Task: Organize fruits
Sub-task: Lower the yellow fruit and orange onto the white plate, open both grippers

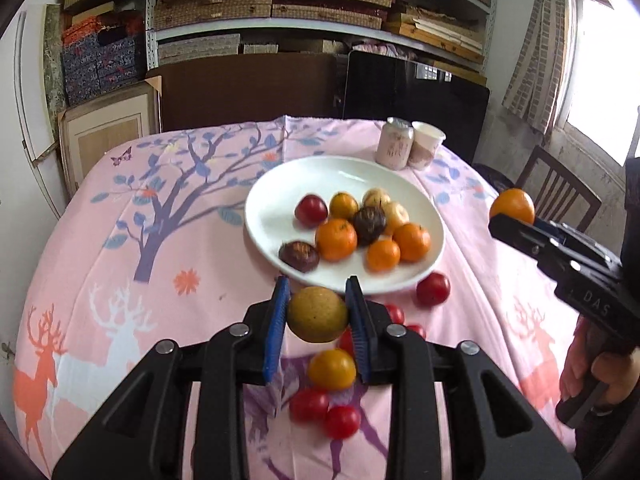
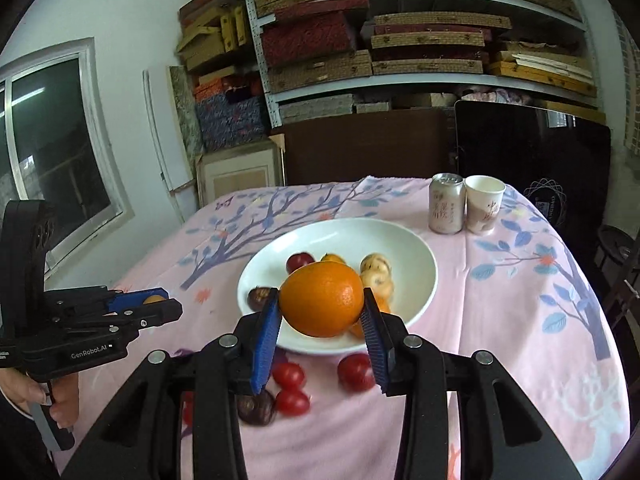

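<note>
My left gripper [image 1: 318, 312] is shut on a round yellow-brown fruit [image 1: 318, 314], held above the table just short of the white plate [image 1: 276, 188]. My right gripper [image 2: 320, 320] is shut on a large orange [image 2: 322, 300], held above the near rim of the plate [image 2: 408, 240]. The plate holds several fruits: small oranges [image 1: 336, 239], a red plum [image 1: 311, 210], dark passion fruits [image 1: 299, 256] and pale yellow ones [image 1: 396, 216]. Loose on the cloth lie red cherry tomatoes [image 1: 342, 422], a red plum [image 1: 433, 289] and a small yellow-orange fruit [image 1: 332, 369].
A drink can [image 2: 447, 208] and a paper cup [image 2: 484, 208] stand behind the plate at the table's far right. The table has a pink patterned cloth [image 1: 120, 240]. A chair [image 1: 560, 188] stands to the right. Shelves with boxes fill the back wall.
</note>
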